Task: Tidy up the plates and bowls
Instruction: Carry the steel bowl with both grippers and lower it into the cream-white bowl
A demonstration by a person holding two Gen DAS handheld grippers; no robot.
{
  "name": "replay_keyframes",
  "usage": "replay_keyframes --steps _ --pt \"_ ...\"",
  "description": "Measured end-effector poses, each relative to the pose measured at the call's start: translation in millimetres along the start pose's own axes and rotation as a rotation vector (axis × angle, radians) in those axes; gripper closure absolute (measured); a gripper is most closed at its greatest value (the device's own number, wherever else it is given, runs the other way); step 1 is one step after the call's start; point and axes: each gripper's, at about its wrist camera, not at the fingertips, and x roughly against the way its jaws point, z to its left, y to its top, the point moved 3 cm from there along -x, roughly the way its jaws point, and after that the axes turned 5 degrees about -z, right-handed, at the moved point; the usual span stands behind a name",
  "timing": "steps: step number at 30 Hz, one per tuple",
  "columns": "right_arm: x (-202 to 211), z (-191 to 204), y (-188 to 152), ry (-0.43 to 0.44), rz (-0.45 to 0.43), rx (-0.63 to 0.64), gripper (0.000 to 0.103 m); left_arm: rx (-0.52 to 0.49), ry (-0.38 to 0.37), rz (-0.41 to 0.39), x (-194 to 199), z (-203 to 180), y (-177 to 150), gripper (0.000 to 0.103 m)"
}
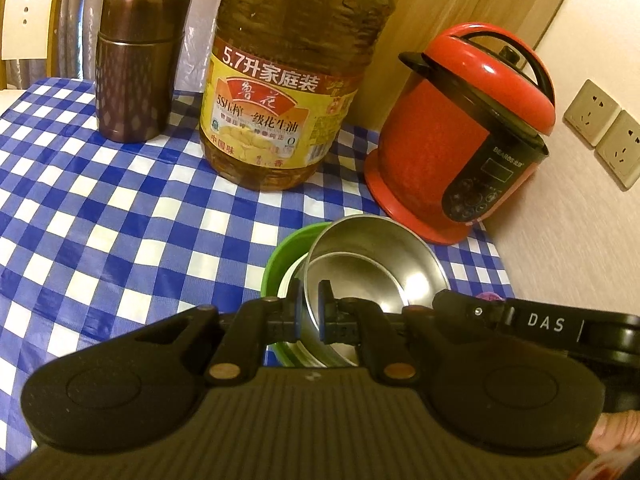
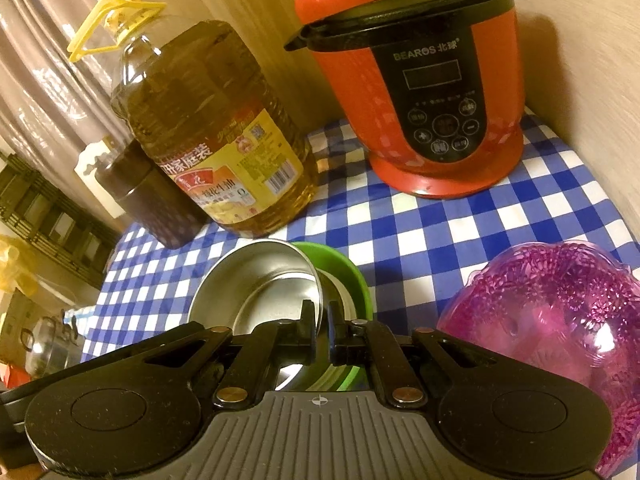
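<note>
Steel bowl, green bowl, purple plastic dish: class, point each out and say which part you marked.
Round stainless steel bowl (image 1: 384,264), left wrist view, on its shiny inner wall.
Green plastic bowl (image 2: 352,276), right wrist view, on its rim.
Purple translucent plastic dish (image 2: 560,312), right wrist view, on its patterned inside.

oil bottle (image 1: 288,80) centre top of left wrist view: red band on its label reads "5.7升家庭装", below it "鲁花" and "花生油", "中国味" lower left. red pressure cooker (image 2: 416,92) upper right of right wrist view: black panel reads "bearos 北球". right gripper (image 1: 548,324) body, lower right in left view: "das".
</note>
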Motion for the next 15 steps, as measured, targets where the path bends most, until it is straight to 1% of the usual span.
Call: replay_keyframes --steps 10,13,15 --pt "-5.9 -2.4 -1.1 -0.004 0.013 0.000 0.097 -0.005 0.006 0.003 -4.8 0.9 -0.2 0.097" --pt "-8.5 -6.6 -2.2 0.014 0.008 -0.015 0.097 -0.012 0.025 -0.001 -6.5 2.5 -1.5 0.096" --pt "-6.9 -8.5 -1.8 0.026 -0.004 -0.022 0.096 -0.008 0.036 -0.013 -5.5 5.3 -1.6 0.093"
